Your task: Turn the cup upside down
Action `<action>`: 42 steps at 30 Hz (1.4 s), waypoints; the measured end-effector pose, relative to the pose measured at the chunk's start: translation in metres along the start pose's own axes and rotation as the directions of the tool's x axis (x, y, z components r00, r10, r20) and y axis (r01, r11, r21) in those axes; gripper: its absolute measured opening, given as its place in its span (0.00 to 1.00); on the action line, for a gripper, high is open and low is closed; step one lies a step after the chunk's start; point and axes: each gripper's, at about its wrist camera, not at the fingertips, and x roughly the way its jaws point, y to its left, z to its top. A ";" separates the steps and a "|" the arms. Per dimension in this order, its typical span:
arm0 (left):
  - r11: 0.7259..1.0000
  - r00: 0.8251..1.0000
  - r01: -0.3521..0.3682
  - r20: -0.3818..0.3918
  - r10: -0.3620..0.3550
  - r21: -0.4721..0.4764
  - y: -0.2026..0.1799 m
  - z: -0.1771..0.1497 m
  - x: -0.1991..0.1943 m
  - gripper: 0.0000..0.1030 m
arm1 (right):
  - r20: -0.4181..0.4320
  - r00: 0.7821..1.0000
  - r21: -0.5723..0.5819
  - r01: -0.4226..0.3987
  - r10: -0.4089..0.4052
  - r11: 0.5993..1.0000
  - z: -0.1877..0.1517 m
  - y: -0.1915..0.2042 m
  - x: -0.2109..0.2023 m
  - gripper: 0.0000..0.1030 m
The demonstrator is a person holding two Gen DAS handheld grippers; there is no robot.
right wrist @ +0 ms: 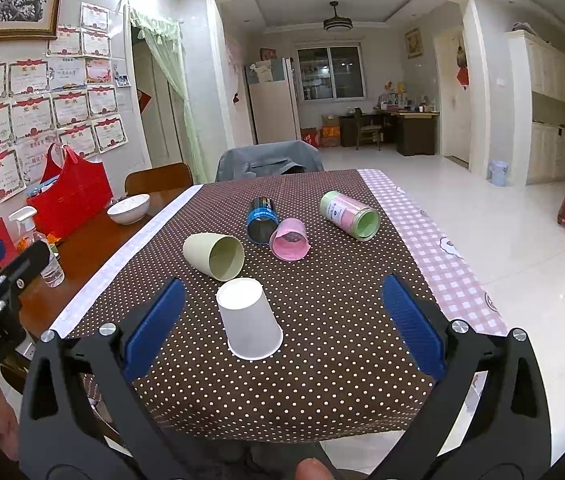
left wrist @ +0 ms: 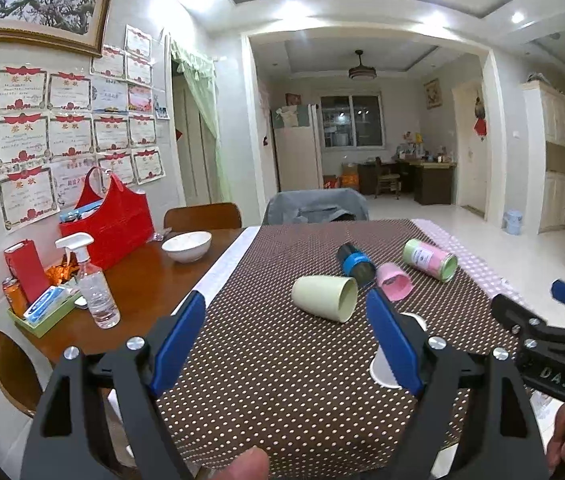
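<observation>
A white paper cup (right wrist: 249, 319) stands upside down on the brown dotted tablecloth (right wrist: 322, 360), near the front edge. In the left wrist view it (left wrist: 381, 368) is mostly hidden behind my right finger. A pale green cup (right wrist: 214, 255) (left wrist: 324, 297), a pink cup (right wrist: 289, 239) (left wrist: 393, 281), a black and blue cup (right wrist: 261, 220) (left wrist: 355, 264) and a pink and green canister (right wrist: 349, 214) (left wrist: 429, 259) lie on their sides further back. My right gripper (right wrist: 284, 320) is open, its fingers either side of the white cup and not touching it. My left gripper (left wrist: 287, 336) is open and empty, just before the pale green cup.
On the bare wooden table at the left stand a white bowl (left wrist: 186, 245), a red bag (left wrist: 111, 224), a spray bottle (left wrist: 92, 286) and a green tray (left wrist: 44, 326) of small items. Chairs (left wrist: 202, 216) stand at the far side. A pink checked cloth (right wrist: 438, 264) covers the table's right edge.
</observation>
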 end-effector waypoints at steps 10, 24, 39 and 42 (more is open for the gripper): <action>1.000 1.000 0.014 -0.018 -0.014 -0.019 0.004 -0.002 0.003 0.79 | 0.008 1.000 -0.001 0.010 -0.010 1.000 0.000 0.001 0.000 0.94; 0.999 0.999 0.032 -0.022 -0.033 -0.037 0.006 -0.003 0.004 0.79 | 0.014 1.000 -0.014 0.027 -0.026 1.000 -0.001 0.001 0.000 0.94; 0.997 0.999 0.039 -0.024 -0.041 -0.060 0.011 -0.003 0.005 0.79 | 0.015 1.000 -0.026 0.028 -0.027 0.999 0.000 0.006 0.001 0.94; 0.997 0.999 0.044 -0.022 -0.045 -0.064 0.011 -0.003 0.005 0.79 | 0.018 0.999 -0.031 0.029 -0.029 0.999 0.001 0.007 0.001 0.94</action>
